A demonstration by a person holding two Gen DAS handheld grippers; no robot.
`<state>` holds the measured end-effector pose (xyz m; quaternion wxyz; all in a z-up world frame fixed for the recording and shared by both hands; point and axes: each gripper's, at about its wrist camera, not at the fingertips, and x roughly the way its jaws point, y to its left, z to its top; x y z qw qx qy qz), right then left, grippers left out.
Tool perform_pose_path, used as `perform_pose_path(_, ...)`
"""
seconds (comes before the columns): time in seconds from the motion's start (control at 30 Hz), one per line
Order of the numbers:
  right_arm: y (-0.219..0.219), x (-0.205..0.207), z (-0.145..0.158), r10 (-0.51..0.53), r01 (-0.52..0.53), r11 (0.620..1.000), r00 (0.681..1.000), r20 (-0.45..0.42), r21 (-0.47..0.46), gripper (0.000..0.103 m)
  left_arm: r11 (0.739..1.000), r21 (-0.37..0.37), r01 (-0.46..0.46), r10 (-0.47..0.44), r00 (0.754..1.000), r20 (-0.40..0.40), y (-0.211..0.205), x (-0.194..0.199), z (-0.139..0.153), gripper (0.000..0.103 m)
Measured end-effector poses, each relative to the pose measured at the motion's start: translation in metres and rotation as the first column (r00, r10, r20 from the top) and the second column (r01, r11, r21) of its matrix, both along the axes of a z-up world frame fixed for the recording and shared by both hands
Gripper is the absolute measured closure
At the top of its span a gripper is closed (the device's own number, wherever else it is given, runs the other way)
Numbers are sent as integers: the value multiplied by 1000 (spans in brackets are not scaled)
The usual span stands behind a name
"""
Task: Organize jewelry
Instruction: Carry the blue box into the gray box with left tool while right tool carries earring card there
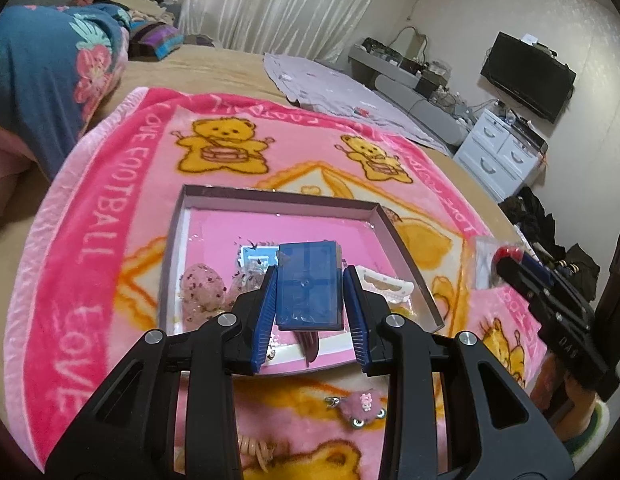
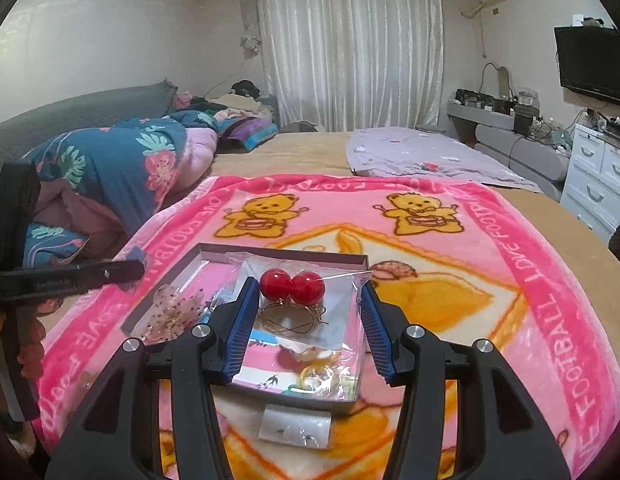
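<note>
Above open tray (image 1: 172,240): blue box (image 1: 309,286) clamped in left gripper (image 1: 310,304), bagged red earrings (image 2: 292,288) pinched by right gripper (image 2: 306,328), both poised for sorting inside.

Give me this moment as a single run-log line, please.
left gripper: shut on blue box | right gripper: shut on earring bag | both over tray

Bare blanket (image 2: 450,292) right of tray (image 2: 246,250), trinkets crowding tray's near half
</note>
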<state>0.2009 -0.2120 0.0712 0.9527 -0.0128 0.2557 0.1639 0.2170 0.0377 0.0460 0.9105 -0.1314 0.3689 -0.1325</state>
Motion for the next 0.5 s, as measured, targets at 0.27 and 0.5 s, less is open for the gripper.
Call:
perform_pose_path(0.27, 9, 19, -13, -3, 3, 1000, 1000, -30, -15, 54, 1000, 4, 2, -2, 998, -55, 1, 17, -29, 78)
perform_pose_path(0.5, 24, 28, -32, 19, -22, 999, 998, -63, -45, 54, 1000, 13, -15, 16, 997, -80, 7, 26, -44, 78)
